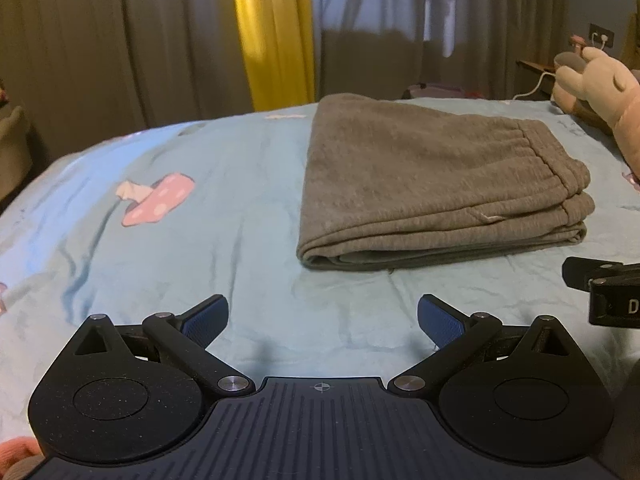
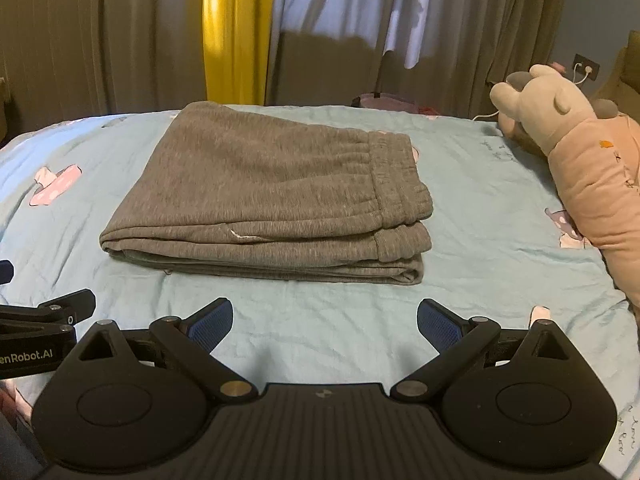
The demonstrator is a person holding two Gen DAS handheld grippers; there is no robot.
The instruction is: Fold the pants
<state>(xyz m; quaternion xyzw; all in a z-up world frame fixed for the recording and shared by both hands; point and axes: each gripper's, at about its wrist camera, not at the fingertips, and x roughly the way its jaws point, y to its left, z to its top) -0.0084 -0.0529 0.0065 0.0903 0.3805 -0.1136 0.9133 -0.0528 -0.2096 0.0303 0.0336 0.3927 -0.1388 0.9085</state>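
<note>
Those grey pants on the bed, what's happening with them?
A person is folding them, with a two-finger gripper in each hand. The grey pants already lie folded in a neat stack on the blue bed sheet, waistband toward the stuffed toy. The left gripper and the right gripper are both open, empty, and on the near side of the pants, not touching them. The folding looks finished.

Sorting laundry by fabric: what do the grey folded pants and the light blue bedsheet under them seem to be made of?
The grey folded pants look like a thick, matte fleece or sweatshirt knit: fine ribbed texture, soft bulky folds, gathered elastic waistband. The light blue bedsheet looks like a thin woven cotton or blend: sharp small creases, flat printed mushroom shapes. The exact fibre cannot be told from these views.
</note>
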